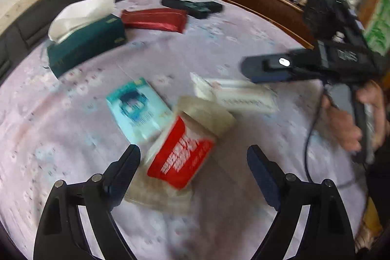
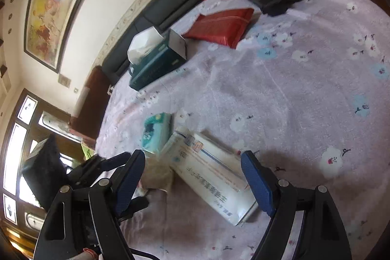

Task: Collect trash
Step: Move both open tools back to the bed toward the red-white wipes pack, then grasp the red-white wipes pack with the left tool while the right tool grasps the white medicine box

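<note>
1. Bedspread [image 2: 304, 89], pale lilac with a flower print, covers the whole working surface; every item below lies on it.
2. Left gripper [image 1: 193, 157]: jaws stand wide apart and hold nothing. A red-and-white packet [image 1: 182, 150] lies on the cloth in line with the gap between the fingers, untouched by either one.
3. Right gripper [image 2: 192, 162]: jaws likewise wide and empty. A long white box [image 2: 214, 172] lies between and just beyond its fingers; no contact with either pad is visible.
4. In the left wrist view the right gripper comes in from the right edge above that white box, with a hand [image 1: 351, 118] on its handle.
5. A light blue packet [image 1: 136, 106] lies just beside the red-and-white packet, on its far left side.
6. Farther back, well apart from the grippers: a dark green tissue box [image 1: 87, 45] with a white tissue standing out of it, a red pouch [image 1: 153, 20], then a black case [image 1: 192, 6].
7. The left wrist view is motion-blurred; print on the packets cannot be read.
8. A framed picture [image 2: 56, 9] hangs on the wall.
</note>
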